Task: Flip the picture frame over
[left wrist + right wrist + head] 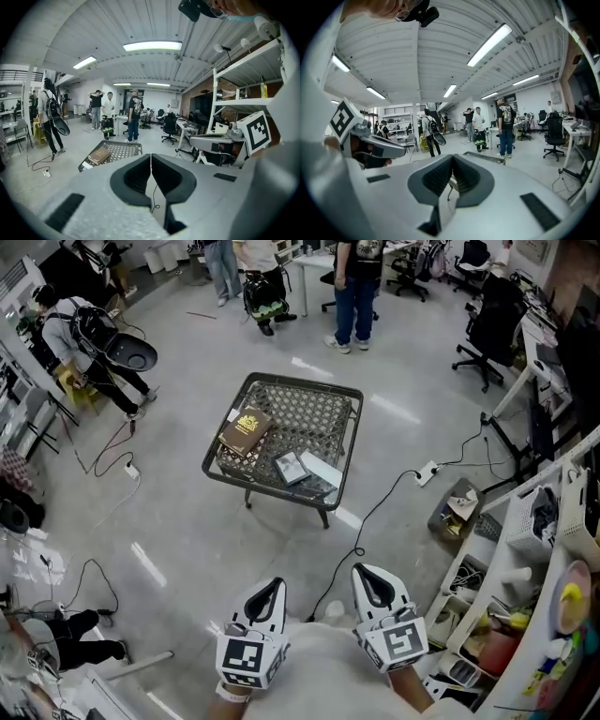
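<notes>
A: How do the jaws stand?
B: The left gripper has its jaws pressed together with nothing between them. The right gripper is the same: tips meeting, empty.
A: And where are the two?
B: Side by side, low in the head view, over the grey floor and well apart from the table.
A: The picture frame?
B: The picture frame lies flat on the mesh-topped table, towards its nearer edge, just beside a white flat box. A brown book lies at the table's left side, and a standing person is beyond it
</notes>
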`<state>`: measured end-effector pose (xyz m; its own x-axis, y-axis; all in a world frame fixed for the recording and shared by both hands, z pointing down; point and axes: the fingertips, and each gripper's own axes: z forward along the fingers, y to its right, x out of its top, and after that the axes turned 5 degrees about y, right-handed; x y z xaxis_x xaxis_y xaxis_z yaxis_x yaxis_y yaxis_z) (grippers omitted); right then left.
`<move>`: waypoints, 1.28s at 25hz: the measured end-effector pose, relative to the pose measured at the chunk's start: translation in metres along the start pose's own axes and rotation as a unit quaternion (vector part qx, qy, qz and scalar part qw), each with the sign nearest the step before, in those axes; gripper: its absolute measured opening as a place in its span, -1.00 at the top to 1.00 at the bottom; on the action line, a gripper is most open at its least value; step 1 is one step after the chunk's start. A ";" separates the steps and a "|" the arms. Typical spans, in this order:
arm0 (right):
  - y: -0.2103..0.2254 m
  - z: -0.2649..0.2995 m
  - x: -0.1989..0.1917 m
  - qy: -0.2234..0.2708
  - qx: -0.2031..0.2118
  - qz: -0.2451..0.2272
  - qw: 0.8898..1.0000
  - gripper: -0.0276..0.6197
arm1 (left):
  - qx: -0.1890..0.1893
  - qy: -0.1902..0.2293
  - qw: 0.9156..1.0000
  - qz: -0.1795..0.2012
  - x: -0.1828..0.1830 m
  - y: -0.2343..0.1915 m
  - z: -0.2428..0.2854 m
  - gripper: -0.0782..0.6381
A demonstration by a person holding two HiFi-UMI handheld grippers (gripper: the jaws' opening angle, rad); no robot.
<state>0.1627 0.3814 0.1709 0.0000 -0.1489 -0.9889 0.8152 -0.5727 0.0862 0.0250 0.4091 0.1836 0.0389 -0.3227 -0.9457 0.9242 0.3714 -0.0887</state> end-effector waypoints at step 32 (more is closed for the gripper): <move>0.094 0.292 0.017 -0.067 -0.062 0.018 0.996 0.86 | -0.125 -0.033 0.991 0.042 0.067 -0.190 0.245 0.70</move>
<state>0.0708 0.0896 0.1974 -0.0403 -0.2782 -0.9597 0.8814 -0.4623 0.0970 -0.0548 0.1034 0.2139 0.1437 -0.3339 -0.9316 0.7938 0.6010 -0.0930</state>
